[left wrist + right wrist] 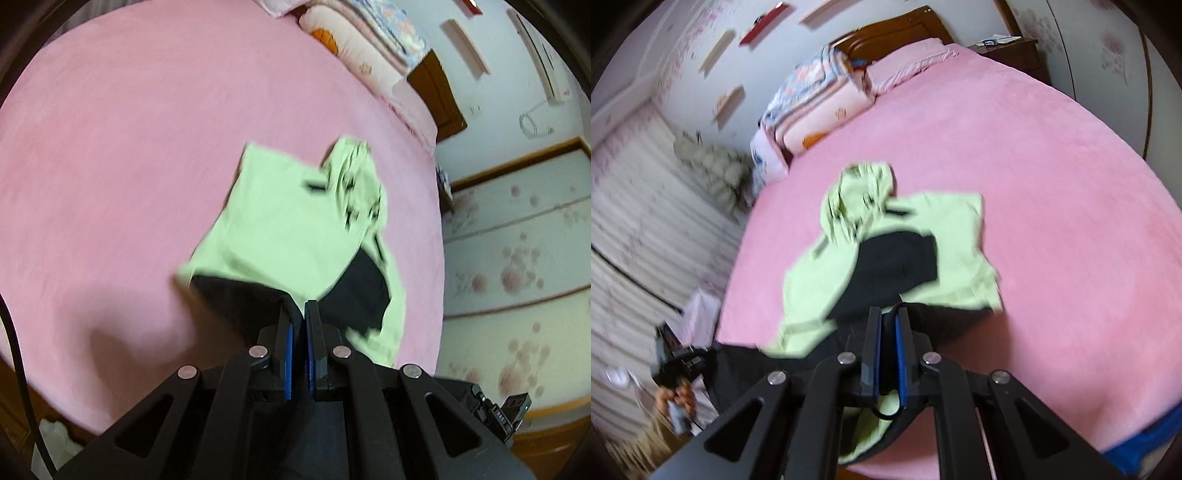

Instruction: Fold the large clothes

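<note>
Hoodie [284, 221] green/black, spread on pink bed [110, 166], hood end far, near hem lifted. Left gripper [300, 306] clamped on black hem. Right gripper [888, 314] pinching hem too, fabric bunched between pads. Frames blurred.

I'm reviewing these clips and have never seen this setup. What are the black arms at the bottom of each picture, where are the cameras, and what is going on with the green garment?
No robot here: a person holds a handheld claw in each hand, and each carries a wide-angle camera looking forward along its two fingers. One picture comes from the left claw, the other from the right claw. Both are shut on the dark hem of a light green hooded garment, which hangs down to a pink bed. Folded bedding sits near the wooden headboard. The picture from the right claw also shows the person's other hand.
</note>
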Tool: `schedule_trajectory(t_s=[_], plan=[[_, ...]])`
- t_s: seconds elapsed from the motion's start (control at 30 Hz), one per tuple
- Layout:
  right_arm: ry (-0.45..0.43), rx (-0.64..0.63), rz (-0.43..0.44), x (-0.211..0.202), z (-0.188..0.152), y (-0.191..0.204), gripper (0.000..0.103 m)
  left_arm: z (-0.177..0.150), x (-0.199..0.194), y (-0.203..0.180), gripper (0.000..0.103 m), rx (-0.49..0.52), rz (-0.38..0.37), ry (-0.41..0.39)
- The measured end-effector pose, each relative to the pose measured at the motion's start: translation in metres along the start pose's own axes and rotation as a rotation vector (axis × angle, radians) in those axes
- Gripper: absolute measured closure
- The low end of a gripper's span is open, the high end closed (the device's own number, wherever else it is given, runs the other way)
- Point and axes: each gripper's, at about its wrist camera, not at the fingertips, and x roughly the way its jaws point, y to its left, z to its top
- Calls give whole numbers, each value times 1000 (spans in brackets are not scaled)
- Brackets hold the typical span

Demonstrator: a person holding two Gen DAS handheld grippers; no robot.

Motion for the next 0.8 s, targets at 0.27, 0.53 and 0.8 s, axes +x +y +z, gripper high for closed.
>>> schedule_trajectory(t_s=[0.27,0.53,0.8], plan=[[-21,85,-61,106,153,-15,97,131,92,-31,95,-166,148,-69],[73,67,-378,241,206,-57,67,197,148,-13,15,-297,316,-169],[184,84,-386,283,178,-87,67,185,234,-16,25,137,519,17]])
